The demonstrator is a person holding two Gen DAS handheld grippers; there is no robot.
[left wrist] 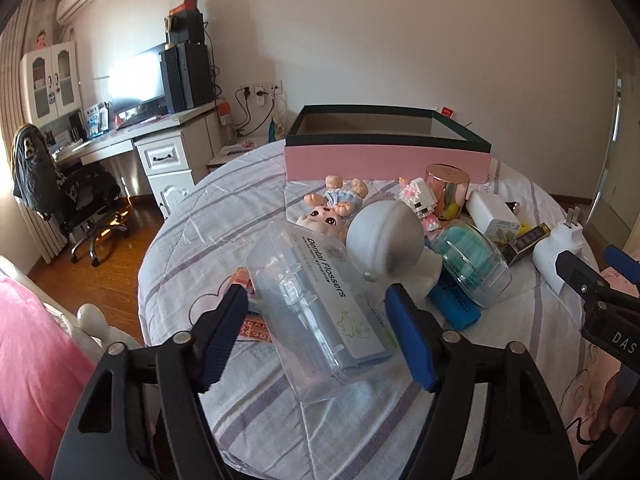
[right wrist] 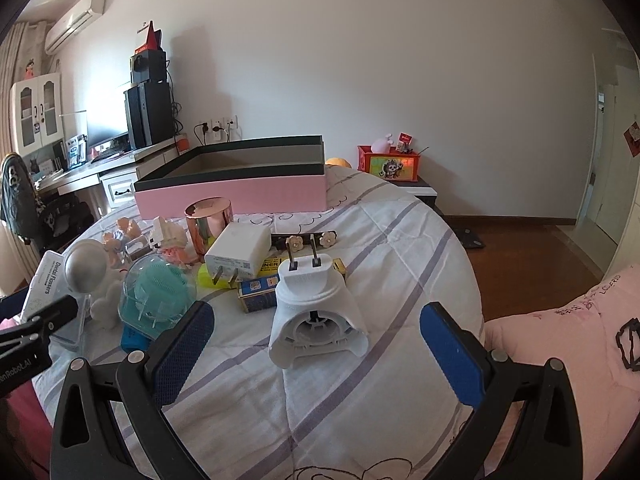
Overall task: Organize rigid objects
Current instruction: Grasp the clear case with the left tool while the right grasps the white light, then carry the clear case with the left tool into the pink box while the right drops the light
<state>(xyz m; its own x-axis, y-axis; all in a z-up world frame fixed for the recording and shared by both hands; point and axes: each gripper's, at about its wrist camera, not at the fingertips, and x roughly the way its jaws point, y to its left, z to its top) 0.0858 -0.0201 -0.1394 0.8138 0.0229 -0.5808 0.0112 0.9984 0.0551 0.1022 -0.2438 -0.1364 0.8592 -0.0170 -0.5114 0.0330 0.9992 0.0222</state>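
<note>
Striped bedspread (right wrist: 400,240), clutter piled mid-bed, pink box (right wrist: 240,196) at the far edge. Left tool (left wrist: 316,320) gapes wide astride the dental flossers case (left wrist: 320,312), its long axis running away between the fingers. Right tool (right wrist: 316,344), wide open and empty, faces the white plug adapter (right wrist: 316,312), prongs pointing away.

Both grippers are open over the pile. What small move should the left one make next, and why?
Probably close the left gripper on the floss box: its fingers already flank the box, apart from its sides, and the pink box behind stands open to receive it.
</note>
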